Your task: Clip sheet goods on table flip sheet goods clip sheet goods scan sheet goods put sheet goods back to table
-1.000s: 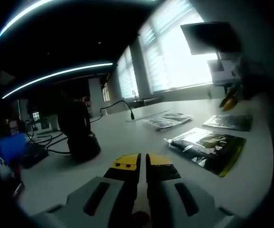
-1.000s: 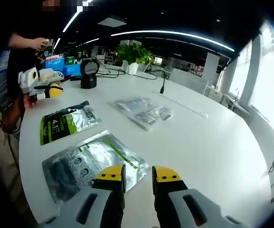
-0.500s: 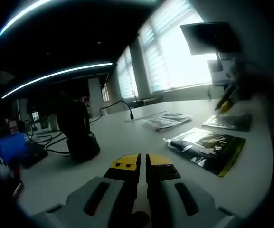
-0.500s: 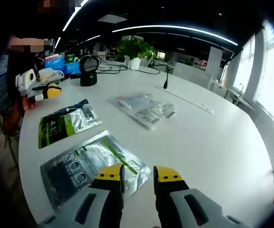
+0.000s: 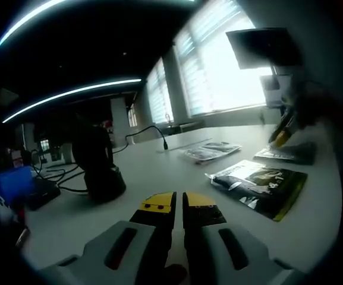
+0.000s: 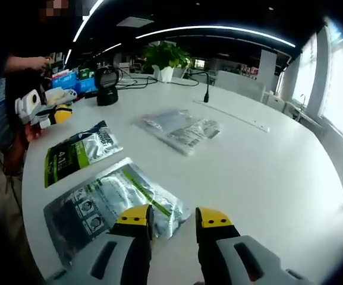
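Note:
Three sheet packets lie on the white table (image 6: 266, 172). Nearest me is a silver packet with a green stripe (image 6: 103, 199). A green and black packet (image 6: 76, 153) lies beyond it, also seen as the green and black packet (image 5: 260, 184). Farther off rests a clear silver packet (image 6: 177, 127). My right gripper (image 6: 174, 217) stands open, low over the striped packet's near corner, its left jaw above the packet's edge. My left gripper (image 5: 178, 205) is shut with nothing in it, hovering over bare table. It appears at the table's left edge as the left gripper (image 6: 58, 113).
A black scanner on a stand (image 5: 97, 163) sits just ahead of the left gripper, with cables (image 5: 58, 178) beside it. A potted plant (image 6: 165, 58), a black cable end (image 6: 206, 95) and a long flat strip (image 6: 236, 117) lie at the far side. A person stands at the left edge.
The right gripper's camera has dipped a little lower and closer over the striped silver packet. The left gripper view is almost unchanged.

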{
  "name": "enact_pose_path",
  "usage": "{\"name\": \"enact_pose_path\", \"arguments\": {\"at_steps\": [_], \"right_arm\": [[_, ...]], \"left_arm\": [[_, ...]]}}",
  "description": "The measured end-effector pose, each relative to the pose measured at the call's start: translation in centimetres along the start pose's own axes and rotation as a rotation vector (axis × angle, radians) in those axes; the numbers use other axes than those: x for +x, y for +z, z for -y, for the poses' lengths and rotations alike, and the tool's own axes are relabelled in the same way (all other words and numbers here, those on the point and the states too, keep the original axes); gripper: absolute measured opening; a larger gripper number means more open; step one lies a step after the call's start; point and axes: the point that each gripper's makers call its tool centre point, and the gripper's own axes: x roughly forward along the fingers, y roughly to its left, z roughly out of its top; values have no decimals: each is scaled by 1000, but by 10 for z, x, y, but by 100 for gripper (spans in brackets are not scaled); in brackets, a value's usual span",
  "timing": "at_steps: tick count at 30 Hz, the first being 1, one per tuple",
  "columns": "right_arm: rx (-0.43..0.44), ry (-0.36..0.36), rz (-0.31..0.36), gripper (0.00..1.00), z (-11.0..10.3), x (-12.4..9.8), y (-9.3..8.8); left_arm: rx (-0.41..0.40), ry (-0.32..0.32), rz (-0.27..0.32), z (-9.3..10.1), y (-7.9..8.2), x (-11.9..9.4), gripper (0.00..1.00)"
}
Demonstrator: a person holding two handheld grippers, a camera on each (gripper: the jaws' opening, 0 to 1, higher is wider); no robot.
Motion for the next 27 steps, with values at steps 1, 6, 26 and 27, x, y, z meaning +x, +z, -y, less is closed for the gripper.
{"name": "enact_pose_path", "arguments": {"at_steps": [1, 6, 26, 27], "right_arm": [[3, -2, -1, 26, -1, 0, 0], [-37, -15, 4, 28, -4, -2, 1], [-7, 78, -33, 21, -8, 1, -2], [-8, 80, -31, 21, -8, 1, -2]], "left_arm": [[1, 0, 0, 0, 0, 0, 0], [-1, 0, 2, -6, -1, 4, 0], [1, 0, -1, -7, -2, 6, 0], [1, 1, -1, -7, -2, 5, 0]]}}
